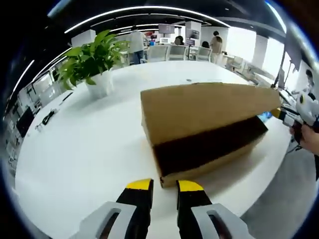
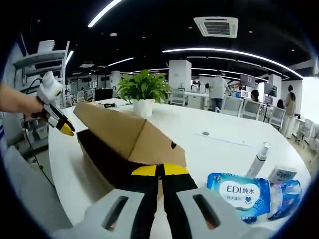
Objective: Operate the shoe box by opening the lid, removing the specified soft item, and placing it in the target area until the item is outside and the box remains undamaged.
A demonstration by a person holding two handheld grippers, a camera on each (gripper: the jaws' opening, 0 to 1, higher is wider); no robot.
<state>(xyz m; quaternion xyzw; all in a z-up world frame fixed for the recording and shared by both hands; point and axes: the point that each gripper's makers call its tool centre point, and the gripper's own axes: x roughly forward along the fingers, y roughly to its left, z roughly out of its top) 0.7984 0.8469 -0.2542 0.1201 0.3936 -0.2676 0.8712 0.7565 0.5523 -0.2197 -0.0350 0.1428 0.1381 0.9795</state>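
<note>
A brown cardboard shoe box [image 1: 219, 167] lies on the white table [image 1: 75, 149]. Its lid [image 1: 204, 107] is tilted up at the far right end, and a dark gap shows beneath it. What is inside stays hidden in shadow. My left gripper [image 1: 164, 186] stands open just short of the box's near corner, with nothing between its jaws. My right gripper [image 2: 159, 171] is shut on the raised edge of the lid [image 2: 119, 132], and it also appears at the lid's far tip [image 1: 279, 115]. The left gripper [image 2: 65, 128], held by a hand, sits at the box's [image 2: 99, 157] other end.
A potted green plant [image 1: 94, 64] stands on the table behind the box. Beside my right gripper lie a blue tissue pack [image 2: 239, 194], a second pack [image 2: 284, 194] and a slim spray bottle [image 2: 259, 157]. Office chairs and people stand in the background. The table's edge runs close in front.
</note>
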